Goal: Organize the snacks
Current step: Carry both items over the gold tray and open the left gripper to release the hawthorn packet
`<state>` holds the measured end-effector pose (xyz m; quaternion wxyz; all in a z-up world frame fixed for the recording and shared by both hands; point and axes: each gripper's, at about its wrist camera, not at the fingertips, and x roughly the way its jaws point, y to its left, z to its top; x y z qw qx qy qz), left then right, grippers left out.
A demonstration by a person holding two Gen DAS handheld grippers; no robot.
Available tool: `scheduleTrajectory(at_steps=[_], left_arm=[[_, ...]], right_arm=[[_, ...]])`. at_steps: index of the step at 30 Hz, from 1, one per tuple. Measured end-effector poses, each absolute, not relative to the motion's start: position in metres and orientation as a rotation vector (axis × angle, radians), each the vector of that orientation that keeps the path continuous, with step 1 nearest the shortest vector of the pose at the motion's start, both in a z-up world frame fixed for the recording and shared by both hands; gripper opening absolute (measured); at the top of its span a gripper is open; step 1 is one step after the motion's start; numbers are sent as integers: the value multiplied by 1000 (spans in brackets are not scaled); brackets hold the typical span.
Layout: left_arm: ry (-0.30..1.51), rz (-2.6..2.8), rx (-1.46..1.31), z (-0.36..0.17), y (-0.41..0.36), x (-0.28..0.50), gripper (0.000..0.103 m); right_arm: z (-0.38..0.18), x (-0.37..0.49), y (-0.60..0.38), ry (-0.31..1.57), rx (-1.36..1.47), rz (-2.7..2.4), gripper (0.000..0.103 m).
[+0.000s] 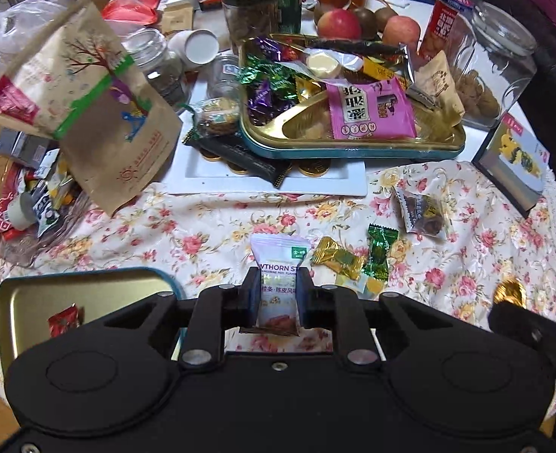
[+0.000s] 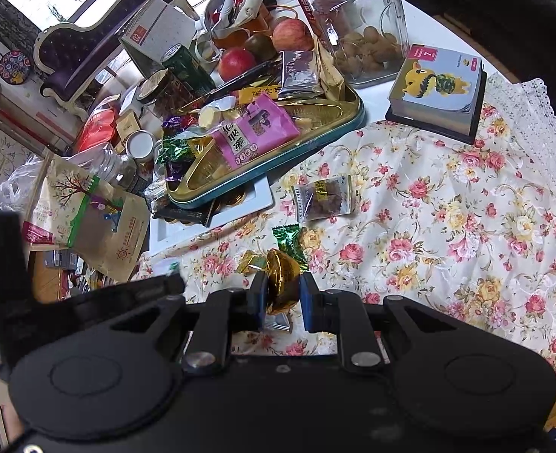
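1. Pale lilac hawthorn-strip sachet (image 1: 280,283) sits pinched upright in the left gripper (image 1: 278,294) jaws, above the floral desk cloth (image 1: 202,226).
2. Gold foil sweet (image 2: 282,278) is pinched by the right gripper (image 2: 282,298).
3. Next, probably: carry each to a tin, the near gold tin tray (image 1: 33,294) or the heaped one (image 1: 353,147), and let go.

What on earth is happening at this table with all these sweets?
Someone is sorting snacks with a handheld gripper in each hand. The left gripper is shut on a pale hawthorn snack packet, near a shallow gold tin that holds one red candy. The right gripper is shut on a gold foil chocolate. A few wrapped candies lie loose on the floral tablecloth; a divided tray behind is heaped with snacks.
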<state>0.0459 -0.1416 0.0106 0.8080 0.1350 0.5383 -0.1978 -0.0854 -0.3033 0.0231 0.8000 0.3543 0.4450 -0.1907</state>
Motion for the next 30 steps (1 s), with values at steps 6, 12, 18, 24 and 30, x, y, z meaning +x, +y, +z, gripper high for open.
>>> scheduleTrajectory(at_steps=[6,12,18,24,30], left_arm=[[1101,-339,279,28,-100,42,26],[1065,-250,261,42,-49,53,26],[1041,-92,210,49,14,68,26],[1049,38,148,48,69,81,27],[1074,102,128,39,100,93,27]], right_arm=[[26,-79,-290,953,741,-390,20],[28,-63,-266,961,707,-356,20],[28,-41,-227,966,635,-303,20],[35,-26,-183,936,586,-179,20],[36,-12,-135,911,476,-81,20]])
